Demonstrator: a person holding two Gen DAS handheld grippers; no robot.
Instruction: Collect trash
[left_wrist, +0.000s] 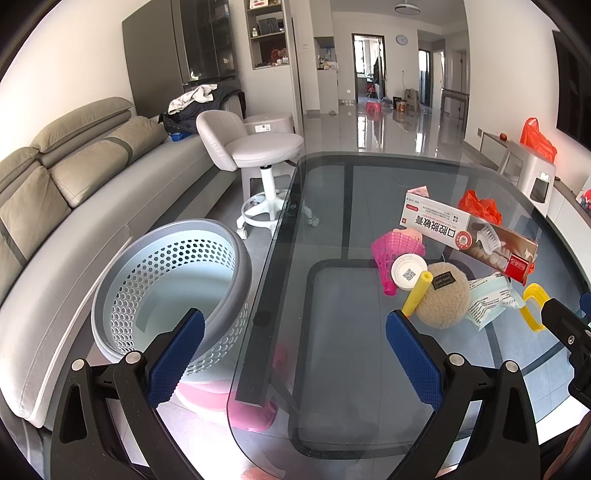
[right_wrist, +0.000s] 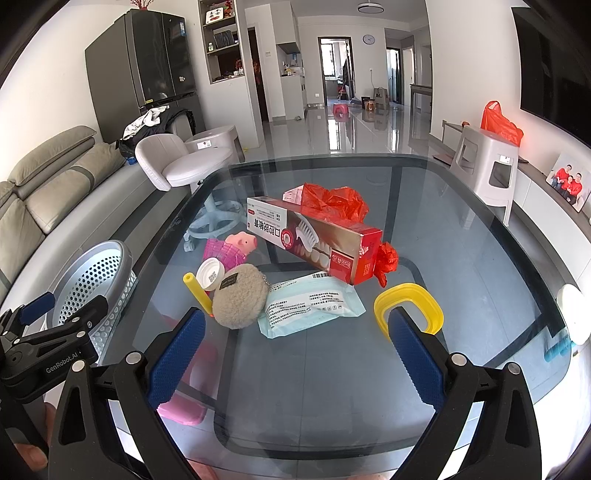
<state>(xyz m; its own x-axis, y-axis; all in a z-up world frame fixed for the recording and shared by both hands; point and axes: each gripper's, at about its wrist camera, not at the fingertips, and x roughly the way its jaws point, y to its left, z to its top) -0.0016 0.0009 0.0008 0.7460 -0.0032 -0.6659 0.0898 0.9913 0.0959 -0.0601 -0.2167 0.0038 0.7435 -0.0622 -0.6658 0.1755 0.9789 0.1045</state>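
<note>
The left gripper (left_wrist: 295, 332) hangs over the near left edge of the glass table (left_wrist: 343, 350). Its two blue fingers (left_wrist: 177, 354) are spread wide with nothing between them. The right gripper (right_wrist: 295, 332) hangs over the near middle of the table. It is spread wide too and holds nothing.

The trash sits in a heap on the glass, a bit to the right and farther out than both grippers. A long toothpaste box (right_wrist: 314, 240) lies tilted on top of the heap, with a red plastic bag (right_wrist: 332, 201) behind it. A fluffy tan ball (right_wrist: 240, 299) is at the near side of the heap. A yellow tube (right_wrist: 197, 291) and a white round lid (right_wrist: 210, 273) are just to its left. A pink net thing (right_wrist: 221, 253) and a little pink pig toy (right_wrist: 243, 242) lie behind the lid. A pale green packet (right_wrist: 310, 306) lies flat right beside the ball, on its right. A yellow ring (right_wrist: 408, 299) lies on the glass near the tip of the right gripper's right finger.

A grey basket (left_wrist: 166, 288) with lots of holes stands on the floor to the left of the table, close to the left gripper. I can see nothing inside it. A grey sofa (left_wrist: 74, 192) runs along the far left, and a white stool (left_wrist: 266, 155) stands past the basket
</note>
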